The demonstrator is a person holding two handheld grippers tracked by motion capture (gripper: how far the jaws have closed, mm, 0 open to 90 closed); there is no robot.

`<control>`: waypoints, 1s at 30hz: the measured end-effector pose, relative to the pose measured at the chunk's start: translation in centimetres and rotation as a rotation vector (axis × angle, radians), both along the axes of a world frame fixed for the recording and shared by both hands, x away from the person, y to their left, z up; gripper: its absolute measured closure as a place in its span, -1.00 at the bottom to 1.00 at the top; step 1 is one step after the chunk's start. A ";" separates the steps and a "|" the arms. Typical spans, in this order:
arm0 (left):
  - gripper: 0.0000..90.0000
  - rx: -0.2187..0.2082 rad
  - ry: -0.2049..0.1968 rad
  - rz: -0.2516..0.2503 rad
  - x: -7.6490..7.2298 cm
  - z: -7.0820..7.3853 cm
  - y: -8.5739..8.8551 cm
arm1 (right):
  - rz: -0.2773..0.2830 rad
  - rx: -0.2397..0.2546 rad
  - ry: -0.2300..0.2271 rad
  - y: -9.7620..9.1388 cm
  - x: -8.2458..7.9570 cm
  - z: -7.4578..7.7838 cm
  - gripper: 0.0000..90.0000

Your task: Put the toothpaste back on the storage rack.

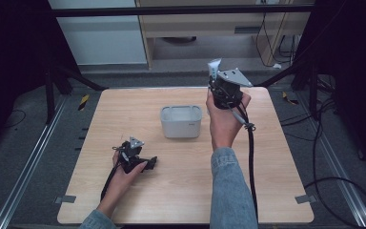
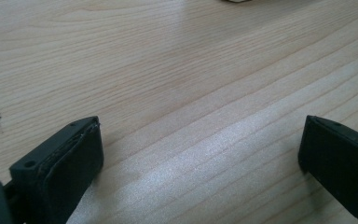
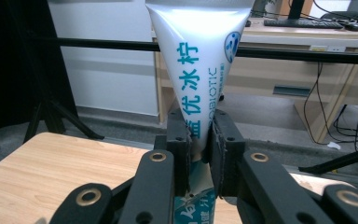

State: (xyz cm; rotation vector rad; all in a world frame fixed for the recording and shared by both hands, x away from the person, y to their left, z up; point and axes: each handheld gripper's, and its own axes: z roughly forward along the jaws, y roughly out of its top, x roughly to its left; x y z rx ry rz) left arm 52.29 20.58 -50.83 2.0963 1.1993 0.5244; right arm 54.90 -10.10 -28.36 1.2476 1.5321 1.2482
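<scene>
Right hand-held gripper (image 3: 199, 154) clamped on white tube (image 3: 196, 70) near its lower end; soft, light, squashes easily. Left hand-held gripper (image 2: 200, 154) open, resting on counter (image 2: 168, 70).

The tube (image 3: 193, 70) (white, teal print) is cut off above; its cap end is hidden.

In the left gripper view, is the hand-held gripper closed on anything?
No. The left hand-held gripper has its jaws standing wide apart with bare wooden table between them.
</scene>
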 end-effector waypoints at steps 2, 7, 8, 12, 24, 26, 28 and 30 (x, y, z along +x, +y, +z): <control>-1.00 0.000 0.000 0.000 0.0 0.0 0.0 | -0.002 -0.007 -0.011 0.5 0.1 -0.2 0.77; -1.00 0.000 0.000 -0.001 0.0 0.0 0.0 | 0.008 0.004 -0.026 1.9 0.7 0.1 0.77; -1.00 0.000 0.000 0.000 0.0 0.0 0.0 | 0.010 0.001 -0.026 2.2 0.8 0.2 0.77; -1.00 -0.002 -0.001 0.001 0.0 0.0 0.0 | 0.021 0.005 -0.028 3.0 1.2 0.5 0.77; -1.00 -0.002 0.000 -0.002 0.1 0.0 0.0 | 0.028 0.025 -0.009 3.8 2.1 0.4 0.77; -1.00 -0.002 0.000 -0.001 0.1 0.0 0.0 | 0.026 0.033 -0.008 3.8 2.2 0.4 0.77; -1.00 -0.002 0.000 -0.002 0.1 0.0 0.0 | 0.026 0.034 -0.009 3.8 2.3 0.5 0.77; -1.00 -0.002 0.000 -0.002 0.1 0.0 0.0 | 0.028 0.032 -0.013 3.9 2.4 0.6 0.77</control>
